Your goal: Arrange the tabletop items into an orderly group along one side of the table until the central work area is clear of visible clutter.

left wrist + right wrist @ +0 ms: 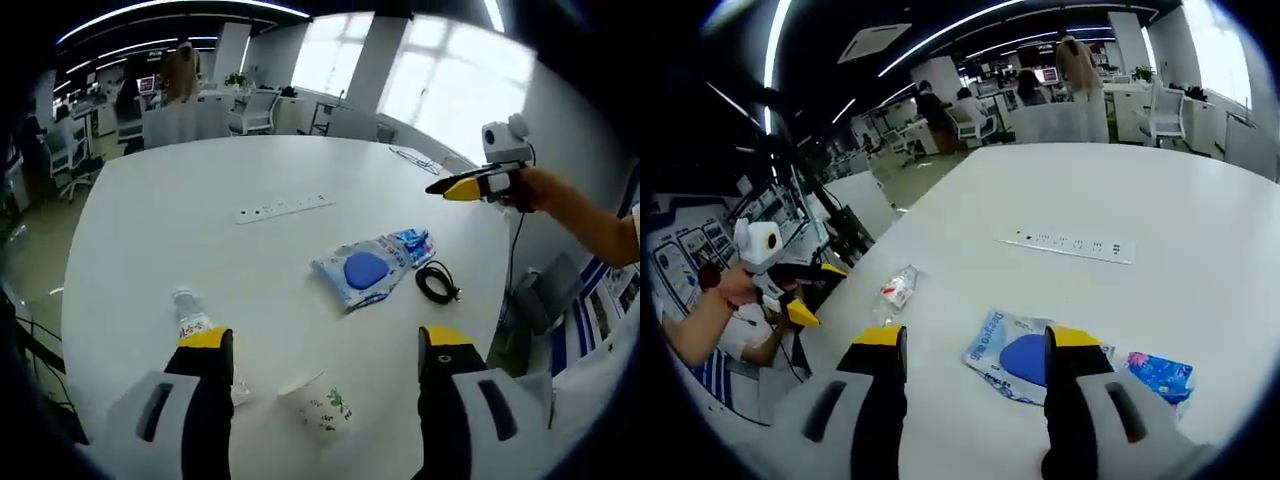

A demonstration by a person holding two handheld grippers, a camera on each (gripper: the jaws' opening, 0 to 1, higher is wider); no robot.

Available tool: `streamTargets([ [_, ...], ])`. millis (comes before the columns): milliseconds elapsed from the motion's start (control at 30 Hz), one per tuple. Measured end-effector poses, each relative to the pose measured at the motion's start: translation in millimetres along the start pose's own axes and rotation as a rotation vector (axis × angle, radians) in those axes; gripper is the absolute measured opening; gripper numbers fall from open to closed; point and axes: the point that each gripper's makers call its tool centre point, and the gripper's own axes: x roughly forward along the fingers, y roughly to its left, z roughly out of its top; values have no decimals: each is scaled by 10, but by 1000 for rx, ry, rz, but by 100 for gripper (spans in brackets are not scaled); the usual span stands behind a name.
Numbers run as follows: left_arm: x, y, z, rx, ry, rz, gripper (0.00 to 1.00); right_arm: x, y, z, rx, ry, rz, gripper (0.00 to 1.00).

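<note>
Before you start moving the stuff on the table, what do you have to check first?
1. Left gripper open: ok, jaws wide apart.
2. Right gripper open: ok.
3. Both empty: ok.
4. Paper cup upright: not ok, lying down.
5. Water bottle standing: not ok, on its side.
6. Middle of the white table clear: not ok; blue packet and black cable lie there.

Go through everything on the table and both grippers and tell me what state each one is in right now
left gripper: open, empty, above the table.
right gripper: open, empty.
plastic bottle: lying on its side.
paper cup: tipped over.
blue-and-white packet: lying flat.
black cable: coiled beside the packet.
power strip: flat, nothing plugged in.
</note>
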Motion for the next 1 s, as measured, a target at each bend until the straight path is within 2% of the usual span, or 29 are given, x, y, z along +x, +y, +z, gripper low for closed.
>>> streamTargets([
  [433,-429,234,-175,-46,-28,36,77,368,475,152,-15,1,84,55],
  [767,-622,465,-293,-83,-44,53,77,834,727,298,-26,31,147,55],
  [1000,-666,614,-350,-112,-60,50,76,1301,926,326,-21,68,202,54],
])
